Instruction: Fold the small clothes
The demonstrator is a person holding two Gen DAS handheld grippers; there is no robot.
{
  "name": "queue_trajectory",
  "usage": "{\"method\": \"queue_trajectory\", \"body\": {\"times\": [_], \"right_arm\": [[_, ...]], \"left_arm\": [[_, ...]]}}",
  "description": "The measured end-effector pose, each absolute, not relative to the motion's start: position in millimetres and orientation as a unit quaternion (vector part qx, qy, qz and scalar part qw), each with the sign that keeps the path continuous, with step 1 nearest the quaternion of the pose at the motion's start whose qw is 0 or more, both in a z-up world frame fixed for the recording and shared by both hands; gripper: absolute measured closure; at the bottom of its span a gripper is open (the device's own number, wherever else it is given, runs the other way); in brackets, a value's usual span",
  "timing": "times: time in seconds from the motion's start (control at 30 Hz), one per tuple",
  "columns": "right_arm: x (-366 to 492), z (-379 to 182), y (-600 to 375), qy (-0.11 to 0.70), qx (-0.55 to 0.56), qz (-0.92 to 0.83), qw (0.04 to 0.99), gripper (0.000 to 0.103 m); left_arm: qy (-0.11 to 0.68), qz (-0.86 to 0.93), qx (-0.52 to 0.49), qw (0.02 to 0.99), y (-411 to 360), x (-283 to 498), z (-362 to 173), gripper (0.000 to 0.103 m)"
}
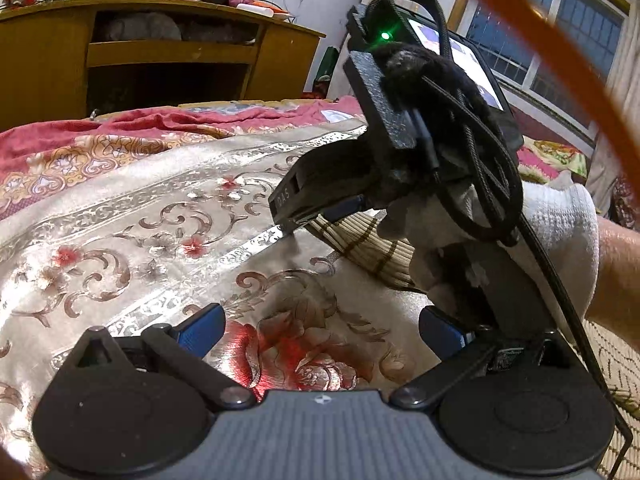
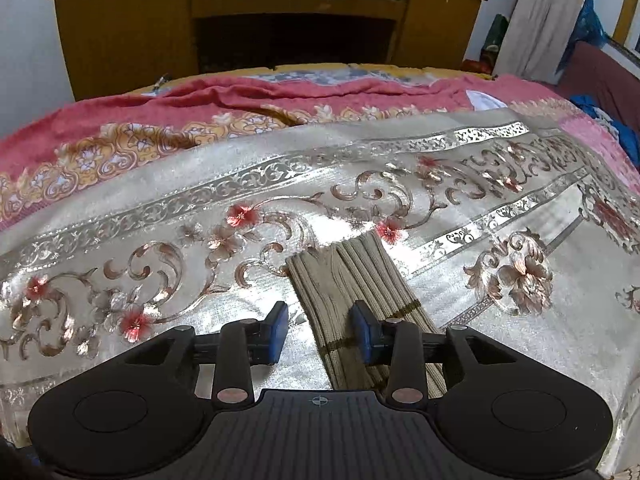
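The silver satin bed cover with a floral scroll pattern fills the scene. At the far left and far middle there is a pink flowered blanket, and behind it a brown wooden cabinet.

The left gripper hangs over bare cover, above a big red woven flower. Its 2 blue pads are spread wide and hold nothing. No garment is between them. The garment lies to its far right, beside the other tool.

The small beige ribbed garment with thin dark stripes lies flat on the cover. Its long axis goes from the near edge, under the right tool, away to the far side, with a small lean to the left. Its far end is narrow and square.

The right gripper is directly over the near part of this garment, so the right hand is clearly the nearer one. Its jaws are apart, about half spread, and empty. The right pad is over the cloth, and the left pad is over the cover just beside the left edge of the garment. In the left wrist view this tool tilts down, held by a hand in a white knitted glove. I cannot tell if the pads touch the cloth.

I judge that the coming grasp belongs to the right gripper, near that left edge.
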State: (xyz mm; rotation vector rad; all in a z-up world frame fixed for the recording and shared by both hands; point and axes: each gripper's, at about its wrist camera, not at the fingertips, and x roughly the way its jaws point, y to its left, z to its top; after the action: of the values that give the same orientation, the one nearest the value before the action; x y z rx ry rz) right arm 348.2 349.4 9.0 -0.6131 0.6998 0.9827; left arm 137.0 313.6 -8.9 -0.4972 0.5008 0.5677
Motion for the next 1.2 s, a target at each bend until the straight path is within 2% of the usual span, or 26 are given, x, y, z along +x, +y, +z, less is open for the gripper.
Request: {"method": "queue_trajectory", "body": {"times": [0.03, 0.1, 0.17, 0.67, 1.2], "right_arm": [[347.5, 8.9, 349.3, 0.322, -0.285, 0.452, 0.781, 0.078], [348.2, 9.9, 348.8, 0.32, -0.286, 0.442, 0.788, 0.094], [352.0, 14.6, 343.4, 0.324, -0.269, 0.442, 0.792, 0.1], [380.2, 109.3, 217.6, 0.301, -0.08, 0.399, 0.862, 0.101], [389.4, 144.5, 23.3, 0.277, 0.025, 0.271, 0.921, 0.101]], "left_arm": [[0.243, 0.274, -0.238, 0.9, 312.6, 137.4, -9.1, 0.0], [0.245, 0.272, -0.234, 0.901, 312.0, 137.8, -9.1, 0.0], [0.245, 0.271, -0.231, 0.902, 310.5, 138.2, -8.6, 0.0], [0.24, 0.25, -0.206, 0.915, 295.1, 143.0, -5.9, 0.0], [0.23, 0.211, -0.175, 0.934, 260.8, 149.3, 2.3, 0.0]]}}
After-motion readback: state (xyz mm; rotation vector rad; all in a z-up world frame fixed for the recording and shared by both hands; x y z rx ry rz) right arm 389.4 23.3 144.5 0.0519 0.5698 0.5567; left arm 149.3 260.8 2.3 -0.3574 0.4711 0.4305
